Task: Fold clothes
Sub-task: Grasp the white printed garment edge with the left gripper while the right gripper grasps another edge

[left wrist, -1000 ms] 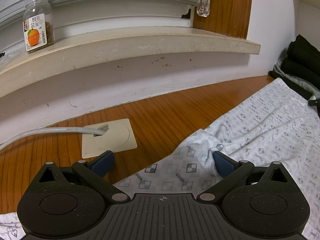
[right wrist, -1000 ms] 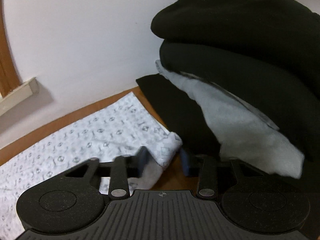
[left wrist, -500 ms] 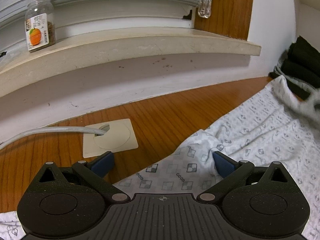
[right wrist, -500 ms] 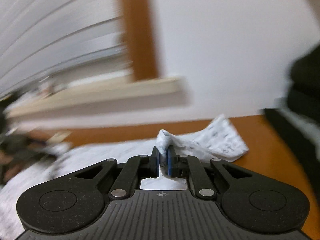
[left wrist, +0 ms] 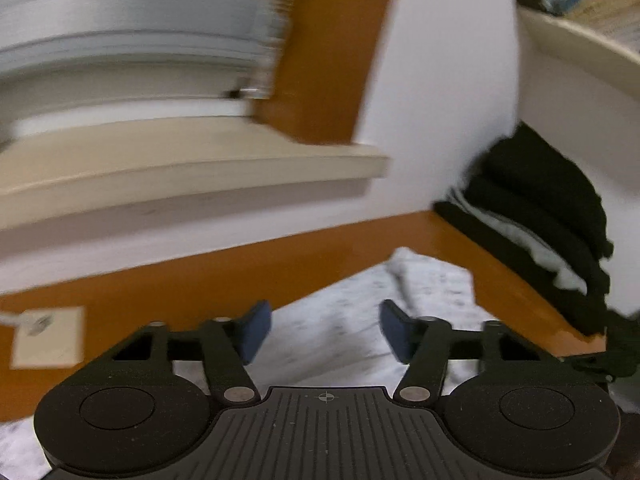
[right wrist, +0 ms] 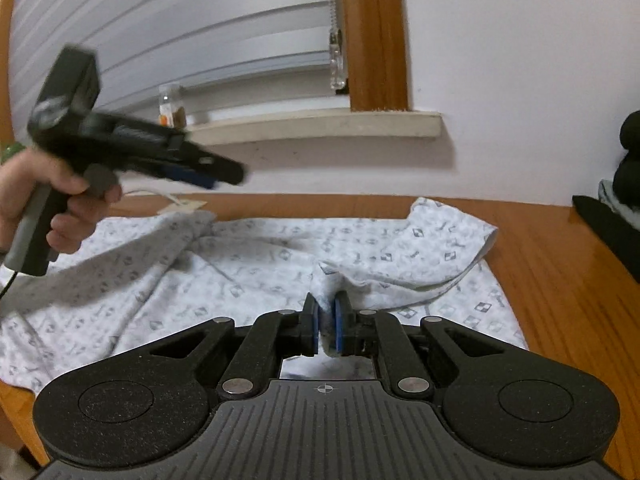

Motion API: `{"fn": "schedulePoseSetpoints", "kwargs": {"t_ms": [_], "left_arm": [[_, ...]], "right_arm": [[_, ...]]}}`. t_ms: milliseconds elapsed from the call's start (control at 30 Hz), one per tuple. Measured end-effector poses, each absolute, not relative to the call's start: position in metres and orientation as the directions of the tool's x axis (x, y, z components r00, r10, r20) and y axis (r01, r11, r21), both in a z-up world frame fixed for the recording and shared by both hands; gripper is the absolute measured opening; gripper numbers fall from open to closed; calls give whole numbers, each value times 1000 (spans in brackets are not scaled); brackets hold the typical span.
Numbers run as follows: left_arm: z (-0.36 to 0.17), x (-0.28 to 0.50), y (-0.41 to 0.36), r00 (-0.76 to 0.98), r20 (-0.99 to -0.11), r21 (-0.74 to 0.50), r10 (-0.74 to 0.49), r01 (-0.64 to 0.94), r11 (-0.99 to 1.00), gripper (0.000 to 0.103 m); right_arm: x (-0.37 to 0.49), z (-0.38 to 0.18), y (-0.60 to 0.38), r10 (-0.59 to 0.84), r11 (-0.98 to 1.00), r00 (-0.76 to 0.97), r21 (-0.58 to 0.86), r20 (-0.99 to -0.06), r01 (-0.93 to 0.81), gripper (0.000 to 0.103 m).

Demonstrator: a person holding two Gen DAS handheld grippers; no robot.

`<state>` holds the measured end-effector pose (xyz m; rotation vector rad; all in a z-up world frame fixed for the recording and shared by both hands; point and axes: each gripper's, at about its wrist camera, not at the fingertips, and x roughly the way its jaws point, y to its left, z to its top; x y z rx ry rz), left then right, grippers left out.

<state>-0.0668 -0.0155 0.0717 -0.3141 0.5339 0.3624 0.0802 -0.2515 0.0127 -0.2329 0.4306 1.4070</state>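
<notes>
- Your right gripper [right wrist: 326, 322] now has its jaws clamped on a pinch of the patterned garment [right wrist: 248, 264]; a second ago they stood apart at its corner beside the dark pile.
- That corner has since been carried inward: a flap now lies doubled over near the garment's right edge, so the first fold looks begun, though not laid flat.
- Your left gripper [left wrist: 322, 330] has its jaws apart and empty. It has lifted off the cloth and swung right; its view is blurred with motion, and the right-wrist view shows it raised in your left hand [right wrist: 44, 200] above the garment.
- The garment lies spread on the wooden desk [right wrist: 560, 280] below the window sill [right wrist: 320, 124], its left part rumpled and hanging loose.
- The stack of dark folded clothes [left wrist: 540, 220] sits at the desk's far right, apart from the garment.
- My reading: the left side needs gripping next, to match the right-hand fold.
</notes>
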Motion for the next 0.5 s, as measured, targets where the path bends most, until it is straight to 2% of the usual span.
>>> {"fn": "schedulePoseSetpoints", "kwargs": {"t_ms": [133,233,267,300,500], "left_arm": [[67,-10,-40,799,-573,-182,184,-342,922,59],[63,36,-54,780,-606,-168,154,-315,934,71],[61,50,-58,774,-616,-156,146,-301,941,78],[60,63,-62,767,-626,-143,141,-291,946,80],[37,111,-77,695,-689,-38,205,-317,948,77]], "right_arm": [[79,10,-245,901,159,107,92,-419,-983,10],[81,8,-242,901,152,87,121,-425,-981,11],[82,7,-242,900,150,82,128,-429,-980,11],[83,7,-241,899,148,76,135,-432,-980,12],[83,5,-239,895,141,62,149,-442,-979,13]]}}
